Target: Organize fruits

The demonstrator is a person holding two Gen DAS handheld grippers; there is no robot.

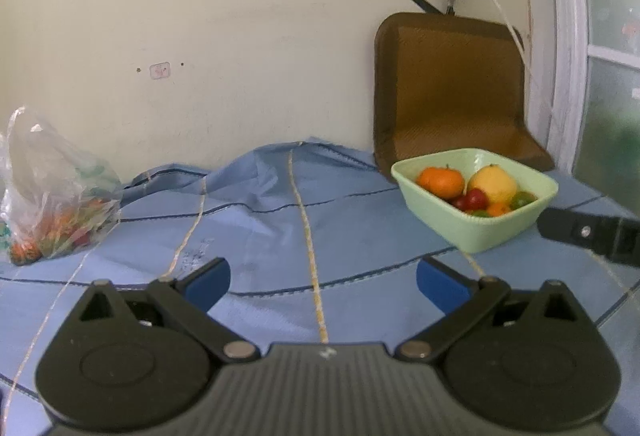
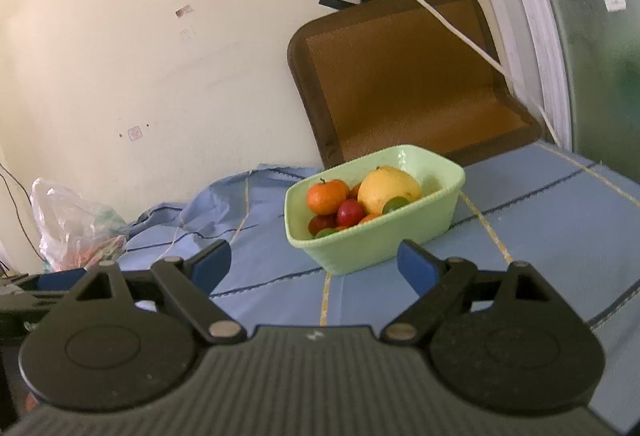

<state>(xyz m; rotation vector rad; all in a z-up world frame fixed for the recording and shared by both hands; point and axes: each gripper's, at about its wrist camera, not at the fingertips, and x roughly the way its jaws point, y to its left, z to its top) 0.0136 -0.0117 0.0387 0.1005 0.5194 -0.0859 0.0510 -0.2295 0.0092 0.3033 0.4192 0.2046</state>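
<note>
sitting in green tub [image 2: 372, 248] – fruit [image 2: 388, 188]; left gripper [image 1: 323, 286] & right gripper [image 2: 316, 268] jaws wide, empty.

Fruit [image 2: 388, 188] lies in the bowl [image 2: 372, 248], bag [image 2: 76, 228] well left, mat [image 2: 404, 76] behind.

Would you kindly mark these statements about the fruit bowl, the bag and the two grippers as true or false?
1. The green bowl holds a mix of fruit, including an orange. True.
2. The left gripper is clamped on a fruit. False: its jaws stand open with nothing between them.
3. The plastic bag lies inside the bowl. False: it sits apart on the blue tablecloth, by the wall.
4. The right gripper is open and empty. True.
5. A brown mat leans against the wall behind the bowl. True.
</note>
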